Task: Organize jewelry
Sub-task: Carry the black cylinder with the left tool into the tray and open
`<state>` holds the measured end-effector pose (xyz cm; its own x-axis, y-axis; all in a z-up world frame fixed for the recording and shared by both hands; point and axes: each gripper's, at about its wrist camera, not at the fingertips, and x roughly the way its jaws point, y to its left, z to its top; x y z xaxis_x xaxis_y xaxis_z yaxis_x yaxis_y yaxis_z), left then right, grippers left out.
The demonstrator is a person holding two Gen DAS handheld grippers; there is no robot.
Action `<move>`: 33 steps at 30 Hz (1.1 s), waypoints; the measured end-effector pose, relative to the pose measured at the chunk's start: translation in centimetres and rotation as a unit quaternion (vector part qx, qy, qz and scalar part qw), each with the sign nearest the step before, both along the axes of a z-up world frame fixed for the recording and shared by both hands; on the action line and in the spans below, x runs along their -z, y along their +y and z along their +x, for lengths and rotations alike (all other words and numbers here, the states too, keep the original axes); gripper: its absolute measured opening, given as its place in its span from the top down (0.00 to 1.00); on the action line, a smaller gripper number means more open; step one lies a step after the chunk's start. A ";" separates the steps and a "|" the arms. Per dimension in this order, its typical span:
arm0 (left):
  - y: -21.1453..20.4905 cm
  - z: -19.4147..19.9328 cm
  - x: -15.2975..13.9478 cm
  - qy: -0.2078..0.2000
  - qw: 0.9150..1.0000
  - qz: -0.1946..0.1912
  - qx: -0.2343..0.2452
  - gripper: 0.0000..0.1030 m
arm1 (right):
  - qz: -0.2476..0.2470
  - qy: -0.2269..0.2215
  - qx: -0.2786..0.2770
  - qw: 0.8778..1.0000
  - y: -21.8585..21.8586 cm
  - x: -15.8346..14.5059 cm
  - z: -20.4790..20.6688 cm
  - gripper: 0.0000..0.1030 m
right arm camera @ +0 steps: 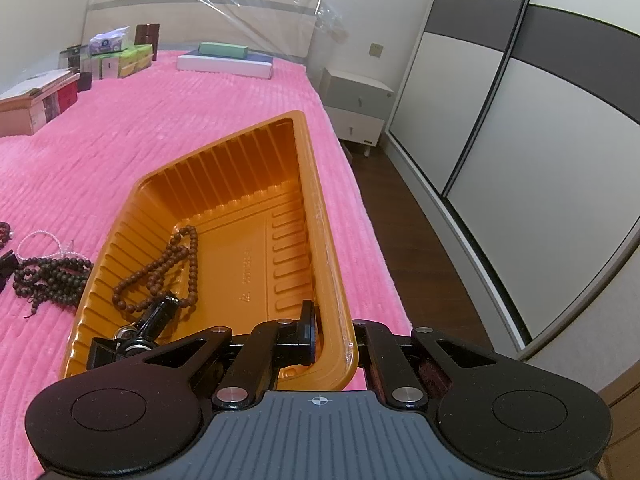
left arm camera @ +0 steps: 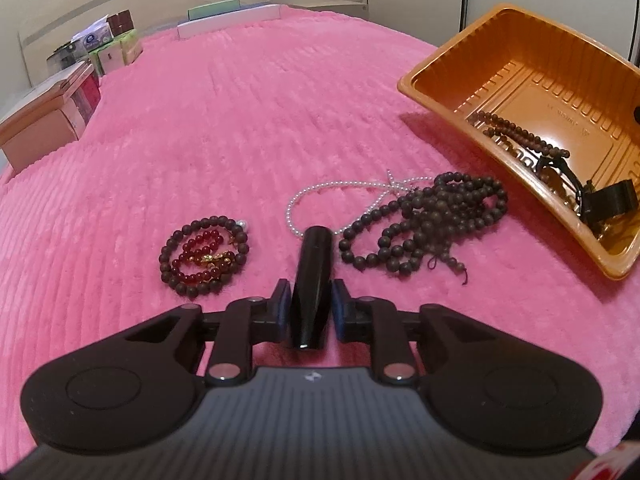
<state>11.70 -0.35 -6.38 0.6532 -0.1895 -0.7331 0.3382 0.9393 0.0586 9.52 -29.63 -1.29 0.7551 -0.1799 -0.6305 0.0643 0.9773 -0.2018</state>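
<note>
Left hand-held gripper (left arm camera: 311, 312) tilted down, clamping black tube (left arm camera: 312, 284)

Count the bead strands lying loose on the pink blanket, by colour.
Dark brown: 2, the dark bracelet and the tangled dark pile, counted as one
Red: 1, the red bracelet
White: 1, the pearl strand
Total: 4

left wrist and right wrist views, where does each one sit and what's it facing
Left wrist: sits on the left tool, looking down along it over the pink blanket at loose bead strands; its pads grip a black tube.
Right wrist: sits on the right tool, facing the headboard and wardrobe; it is clamped on the orange tray rim.
Shared: the tray, the dark bead pile, the pearl strand.
</note>
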 end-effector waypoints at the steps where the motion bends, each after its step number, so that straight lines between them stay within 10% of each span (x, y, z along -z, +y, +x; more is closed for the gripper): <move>1: 0.0 -0.2 -0.3 -0.001 1.000 -0.003 -0.003 0.84 | 0.000 0.000 0.000 1.000 0.0 0.0 0.0 0.95; 10: -0.6 -1.7 -4.8 -0.027 0.997 -0.068 -0.004 0.84 | 0.000 -0.001 -0.002 1.000 0.0 0.0 0.1 0.95; 20: -8.7 -1.0 -7.9 -0.031 0.984 -0.143 0.103 0.84 | 0.005 -0.003 -0.003 1.000 0.1 -0.1 0.0 0.95; 33: -15.9 0.0 -7.0 -0.005 0.973 -0.144 0.178 0.84 | 0.017 -0.004 -0.003 1.000 -0.4 -0.5 -0.2 0.95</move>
<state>11.73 -16.26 0.64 0.5157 -0.6015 -0.6101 0.6456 0.7410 -0.1848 9.31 -30.03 -0.80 0.7616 -0.1547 -0.6293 0.0607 0.9839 -0.1683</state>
